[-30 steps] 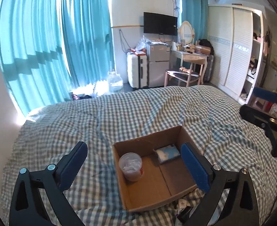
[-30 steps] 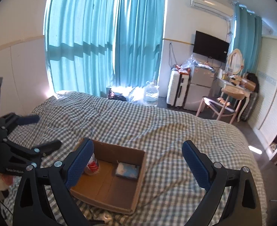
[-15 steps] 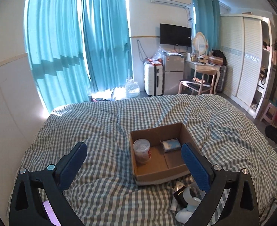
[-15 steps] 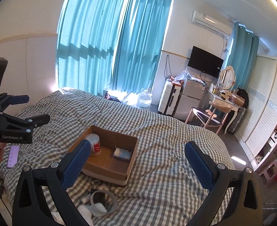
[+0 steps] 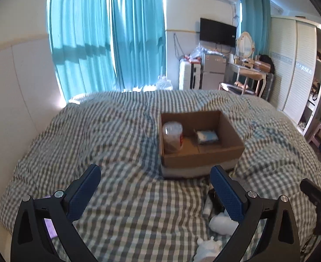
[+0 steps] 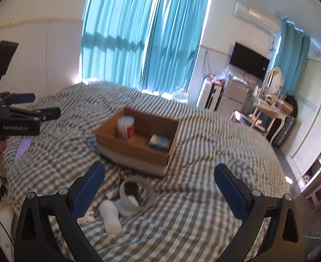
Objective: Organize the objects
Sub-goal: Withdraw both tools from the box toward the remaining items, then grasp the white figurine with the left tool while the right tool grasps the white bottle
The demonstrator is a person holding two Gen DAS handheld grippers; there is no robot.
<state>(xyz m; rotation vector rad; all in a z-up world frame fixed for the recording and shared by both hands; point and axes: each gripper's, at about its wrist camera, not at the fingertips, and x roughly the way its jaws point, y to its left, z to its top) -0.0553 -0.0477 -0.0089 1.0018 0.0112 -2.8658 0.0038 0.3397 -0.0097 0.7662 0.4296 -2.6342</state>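
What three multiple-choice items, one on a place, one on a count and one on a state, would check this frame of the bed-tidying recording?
1. Where does the clear jar stand?
A. In the left part of the cardboard box
B. On the bedspread beside the box
C. On the dressing table

2. How many things lie inside the box?
A. None
B. Two
C. Five

3. How are the two hand-held grippers?
A. Both shut on items
B. Left hand-held gripper shut on the jar, right open
C. Both open, holding nothing

Key: 1 A, the jar stands upright against the box's left wall. 2 B, only the jar and a small blue packet show inside. 3 C, the left hand-held gripper and the right hand-held gripper both have jaws spread wide with only checked bedspread between them.
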